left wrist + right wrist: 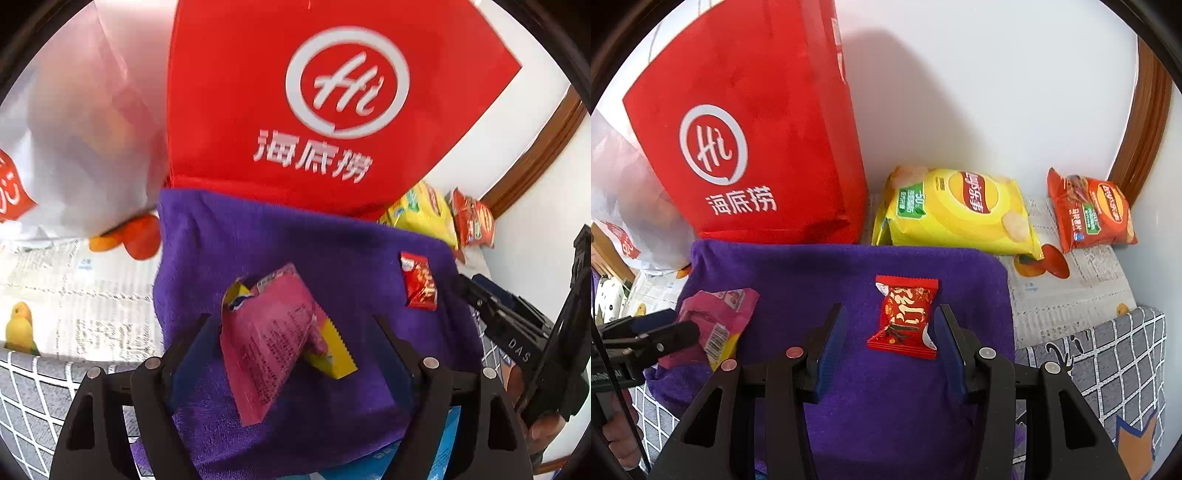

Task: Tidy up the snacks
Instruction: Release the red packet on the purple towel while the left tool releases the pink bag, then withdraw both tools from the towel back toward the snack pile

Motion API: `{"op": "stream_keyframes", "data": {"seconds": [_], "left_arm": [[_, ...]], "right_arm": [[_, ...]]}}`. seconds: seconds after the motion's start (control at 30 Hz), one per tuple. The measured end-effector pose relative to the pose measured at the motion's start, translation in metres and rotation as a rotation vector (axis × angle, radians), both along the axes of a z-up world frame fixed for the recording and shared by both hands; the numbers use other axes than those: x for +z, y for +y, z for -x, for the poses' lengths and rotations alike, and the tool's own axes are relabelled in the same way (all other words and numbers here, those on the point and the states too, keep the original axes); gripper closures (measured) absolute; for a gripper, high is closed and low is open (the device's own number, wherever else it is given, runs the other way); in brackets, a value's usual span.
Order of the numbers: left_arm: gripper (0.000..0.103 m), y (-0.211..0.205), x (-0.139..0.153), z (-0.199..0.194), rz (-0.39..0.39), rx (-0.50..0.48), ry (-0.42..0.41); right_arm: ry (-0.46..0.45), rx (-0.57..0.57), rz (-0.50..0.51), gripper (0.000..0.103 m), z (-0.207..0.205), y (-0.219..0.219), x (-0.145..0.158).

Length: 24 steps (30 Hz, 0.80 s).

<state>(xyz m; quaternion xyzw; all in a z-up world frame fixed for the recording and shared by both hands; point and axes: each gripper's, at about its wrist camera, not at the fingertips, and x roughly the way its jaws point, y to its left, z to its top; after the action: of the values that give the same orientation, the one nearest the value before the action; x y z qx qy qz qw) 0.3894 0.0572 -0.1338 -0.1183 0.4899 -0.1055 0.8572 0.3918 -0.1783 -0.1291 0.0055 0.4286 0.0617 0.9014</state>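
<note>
A pink snack packet (pixel 269 332) lies tilted on a yellow packet (pixel 334 349) on a purple towel (pixel 295 236). My left gripper (pixel 291 321) is open, its fingers either side of the pink packet. It also shows in the right wrist view (pixel 716 314). A small red packet (pixel 905 319) lies on the towel (pixel 798 269). My right gripper (pixel 890 314) is open around it, the right finger close to its edge. The red packet also shows in the left wrist view (pixel 419 280).
A tall red paper bag (pixel 753 129) stands behind the towel by a white wall. A yellow chip bag (pixel 956 210) and an orange-red chip bag (pixel 1089 214) lie at the back right. A white plastic bag (pixel 74 140) sits at the left. Grey checked cloth (pixel 1108 362) covers the surface.
</note>
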Motion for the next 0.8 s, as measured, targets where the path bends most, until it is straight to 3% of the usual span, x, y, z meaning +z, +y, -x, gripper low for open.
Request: {"op": "stream_keyframes", "data": {"seconds": [0.37, 0.63, 0.8], "left_arm": [[0.021, -0.010, 0.034, 0.020, 0.007, -0.051, -0.052], [0.021, -0.018, 0.065, 0.043, 0.025, -0.087, -0.100], [0.021, -0.021, 0.091, 0.064, 0.039, -0.109, -0.153]], "right_arm": [[-0.067, -0.020, 0.014, 0.053, 0.040, -0.002, 0.033], [-0.091, -0.102, -0.004, 0.053, 0.090, -0.031, 0.055], [-0.080, -0.147, 0.044, 0.053, 0.127, -0.051, 0.061]]}}
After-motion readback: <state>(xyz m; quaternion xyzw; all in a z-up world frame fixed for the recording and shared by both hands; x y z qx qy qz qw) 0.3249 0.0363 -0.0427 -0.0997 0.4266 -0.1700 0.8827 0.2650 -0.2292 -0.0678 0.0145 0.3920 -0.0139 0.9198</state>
